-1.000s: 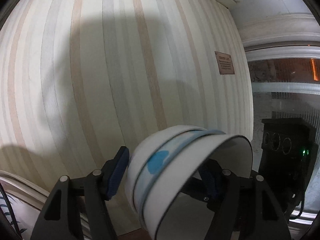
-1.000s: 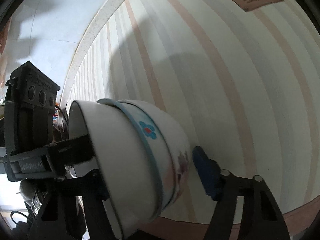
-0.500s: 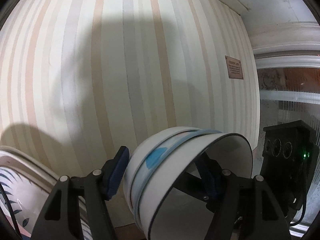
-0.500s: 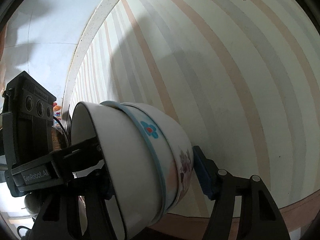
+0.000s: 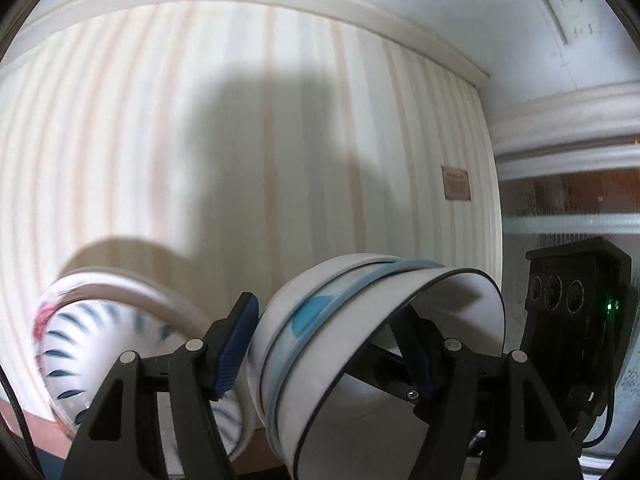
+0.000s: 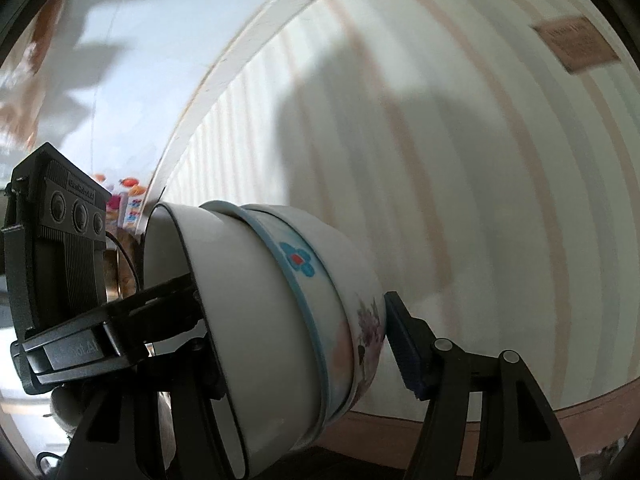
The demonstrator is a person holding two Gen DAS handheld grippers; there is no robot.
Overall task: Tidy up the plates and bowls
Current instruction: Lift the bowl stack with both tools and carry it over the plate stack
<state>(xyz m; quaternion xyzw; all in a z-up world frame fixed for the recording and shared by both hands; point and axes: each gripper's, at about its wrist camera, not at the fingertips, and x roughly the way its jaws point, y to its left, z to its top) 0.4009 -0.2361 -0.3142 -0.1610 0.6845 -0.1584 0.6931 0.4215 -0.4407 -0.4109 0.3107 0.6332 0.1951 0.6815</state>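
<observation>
**Ana:** White bowls (image 5: 280,312), three nested, lie tipped on their side in the air, mouth facing the right gripper's side in the left wrist view. The middle one has a blue rim and a blue flower.

**Ben:** What about the left gripper (image 5: 328,348)?

**Ana:** It is spread wide. One blue pad (image 5: 236,344) sits against the outer bowl's base. The other finger reaches inside the mouth, so the stack is pinched through its bottom.

**Ben:** And the right gripper (image 6: 300,340)?

**Ana:** Much the same from the other side. Its right pad (image 6: 402,354) meets the base of the flowered outer bowl. Its other finger is hidden behind the stack, and the jaws stand well apart around it. A finger of the left gripper pokes into the mouth in that view.

**Ben:** Is there anything near the bowls?

**Ana:** A plate (image 5: 80,340) with dark blue leaf marks and a pink patch stands on edge just left of the stack. It is blurred, and it is close to the striped wall (image 5: 280,160). I cannot tell whether it touches the stack.

**Ben:** What is on the wall?

**Ana:** A small brown plaque (image 5: 456,188), too small to read.
</observation>
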